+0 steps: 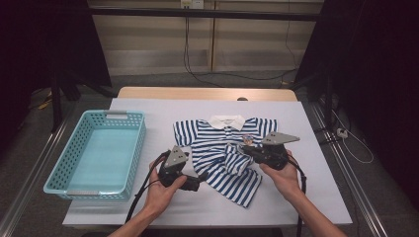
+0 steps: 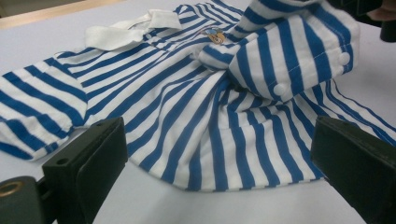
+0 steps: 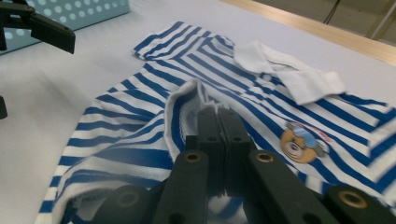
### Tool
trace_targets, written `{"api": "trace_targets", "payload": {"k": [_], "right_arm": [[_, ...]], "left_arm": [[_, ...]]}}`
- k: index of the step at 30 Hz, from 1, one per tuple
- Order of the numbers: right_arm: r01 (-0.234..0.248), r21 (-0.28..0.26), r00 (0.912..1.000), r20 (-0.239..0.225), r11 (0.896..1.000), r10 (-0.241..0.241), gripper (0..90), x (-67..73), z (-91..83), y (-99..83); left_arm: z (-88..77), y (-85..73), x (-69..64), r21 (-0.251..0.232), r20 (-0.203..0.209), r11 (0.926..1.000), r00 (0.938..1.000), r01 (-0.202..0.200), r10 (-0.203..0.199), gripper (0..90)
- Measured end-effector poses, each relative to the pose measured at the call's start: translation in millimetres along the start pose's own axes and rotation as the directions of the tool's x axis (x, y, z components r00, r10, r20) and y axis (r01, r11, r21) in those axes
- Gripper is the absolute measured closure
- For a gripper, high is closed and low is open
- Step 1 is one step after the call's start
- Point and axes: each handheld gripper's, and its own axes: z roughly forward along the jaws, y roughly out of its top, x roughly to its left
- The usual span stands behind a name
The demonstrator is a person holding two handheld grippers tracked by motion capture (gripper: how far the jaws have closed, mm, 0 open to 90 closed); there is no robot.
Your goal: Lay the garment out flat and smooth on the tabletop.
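A small blue-and-white striped polo shirt (image 1: 212, 143) with a white collar (image 2: 135, 30) and a bear badge (image 3: 301, 142) lies face up on the white table (image 1: 163, 207). My right gripper (image 1: 243, 149) is shut on an edge of the shirt's fabric; in the right gripper view the jaws (image 3: 218, 121) meet with the cloth pinched between them. That held part (image 2: 289, 56), with two white snaps, is lifted and folded over the shirt's middle. My left gripper (image 1: 200, 180) stands open just off the shirt's lower hem (image 2: 205, 182), jaws wide on either side, touching nothing.
A teal perforated basket (image 1: 136, 153) stands on the table's left part, also at the top left of the right gripper view (image 3: 84, 9). Bare tabletop lies in front of the shirt and to its right. Cables and dark stands ring the table's far side.
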Motion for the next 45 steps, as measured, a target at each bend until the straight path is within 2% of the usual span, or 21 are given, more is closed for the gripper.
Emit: {"api": "trace_targets", "payload": {"k": [4, 5, 9, 11, 12, 16, 17, 20, 23, 25, 26, 30, 32, 34, 35, 36, 39, 40, 42, 43, 45], "right_arm": [[-0.023, -0.012, 0.9992, 0.032, 1.0, 0.024, 89.4, -9.0, -14.7, -5.6], [-0.022, -0.017, 0.999, 0.037, 1.0, 0.023, 89.5, -11.4, -16.7, -7.0], [-0.041, -0.012, 0.9974, 0.06, 0.999, 0.041, 89.4, -19.9, -23.2, -16.6], [-0.046, -0.014, 0.9965, 0.069, 0.999, 0.047, 89.4, -22.5, -26.7, -19.9], [-0.053, -0.013, 0.996, 0.071, 0.999, 0.054, 89.4, -23.1, -29.5, -21.2], [-0.06, -0.016, 0.9945, 0.085, 0.998, 0.061, 89.5, -27.3, -40.5, -28.9], [-0.067, -0.017, 0.9938, 0.088, 0.998, 0.068, 89.4, -27.9, -43.2, -30.7], [-0.069, -0.019, 0.9932, 0.092, 0.997, 0.071, 89.4, -29.1, -52.3, -36.2], [-0.081, -0.022, 0.9917, 0.099, 0.997, 0.082, 89.4, -30.1, -62.1, -41.7], [-0.081, -0.02, 0.9908, 0.107, 0.997, 0.083, 89.4, -31.8, -67.1, -46.3], [-0.086, -0.016, 0.9898, 0.113, 0.996, 0.087, 89.4, -33.0, -69.5, -48.8], [-0.108, -0.015, 0.9845, 0.137, 0.994, 0.109, 89.4, -38.3, -77.5, -56.5], [-0.119, -0.021, 0.9828, 0.14, 0.993, 0.121, 89.4, -40.8, -78.6, -58.0], [-0.123, -0.007, 0.9825, 0.14, 0.992, 0.123, 89.3, -42.1, -75.8, -59.1], [-0.119, 0.001, 0.983, 0.141, 0.993, 0.117, 89.2, -42.5, -73.6, -59.6], [-0.119, 0.005, 0.983, 0.141, 0.993, 0.117, 89.2, -42.4, -71.4, -59.7], [-0.109, 0.015, 0.9852, 0.135, 0.994, 0.106, 89.1, -42.1, -68.1, -59.4], [-0.111, 0.015, 0.9853, 0.133, 0.994, 0.108, 89.0, -41.7, -67.5, -59.2], [-0.109, 0.017, 0.9863, 0.127, 0.994, 0.106, 89.0, -41.0, -67.1, -59.1], [-0.109, 0.018, 0.9865, 0.125, 0.994, 0.106, 88.9, -40.8, -66.6, -59.4], [-0.112, 0.025, 0.9862, 0.125, 0.993, 0.108, 88.8, -40.5, -66.1, -60.0]], "left_arm": [[8.2, 1.8, -9.3, 0.019, 0.077, 0.9996, 0.9968, -0.022, 0.02, 5.2], [10.4, 3.5, -12.5, 0.026, 0.089, 0.9987, 0.9951, -0.045, 0.042, 5.2], [17.9, 7.3, -22.1, 0.006, 0.094, 0.9989, 0.9946, -0.046, 0.045, 5.9], [21.2, 8.7, -24.5, 0.015, 0.096, 0.9987, 0.9942, -0.049, 0.047, 6.3], [23.0, 9.0, -26.5, 0.024, 0.103, 0.999, 0.9941, -0.037, 0.034, 6.7], [32.0, 9.7, -35.3, 0.018, 0.147, 0.9987, 0.9881, -0.049, 0.045, 7.3], [34.7, 10.4, -37.0, 0.027, 0.15, 0.998, 0.9872, -0.057, 0.052, 7.3], [42.3, 11.9, -46.8, 0.077, 0.151, 0.9961, 0.9881, -0.042, 0.03, 9.1], [46.9, 14.2, -54.6, 0.089, 0.159, 0.994, 0.986, -0.063, 0.048, 15.3], [51.4, 15.3, -58.4, 0.086, 0.186, 0.9951, 0.982, -0.048, 0.031, 21.4], [52.4, 16.3, -60.8, 0.109, 0.195, 0.9922, 0.9802, -0.06, 0.038, 24.2], [58.1, 16.3, -74.8, 0.129, 0.224, 0.9878, 0.973, -0.087, 0.057, 34.2], [61.1, 16.5, -81.0, 0.124, 0.249, 0.9845, 0.9642, -0.125, 0.091, 42.0], [64.9, 16.6, -86.2, 0.136, 0.258, 0.9814, 0.9612, -0.135, 0.097, 47.0], [65.9, 17.2, -87.8, 0.151, 0.268, 0.9759, 0.9567, -0.158, 0.113, 50.4], [68.2, 16.4, -90.6, 0.145, 0.27, 0.9765, 0.9557, -0.16, 0.116, 51.6], [73.4, 13.2, -96.6, 0.159, 0.301, 0.9709, 0.9454, -0.179, 0.125, 51.3], [75.0, 11.3, -97.9, 0.169, 0.303, 0.9654, 0.9424, -0.199, 0.141, 49.9], [77.3, 7.6, -99.6, 0.183, 0.3, 0.9583, 0.9406, -0.22, 0.159, 47.0], [77.8, 6.6, -100.1, 0.177, 0.3, 0.9614, 0.9419, -0.211, 0.151, 47.4], [78.4, 6.0, -100.3, 0.171, 0.293, 0.9598, 0.9415, -0.222, 0.166, 48.5]]}}
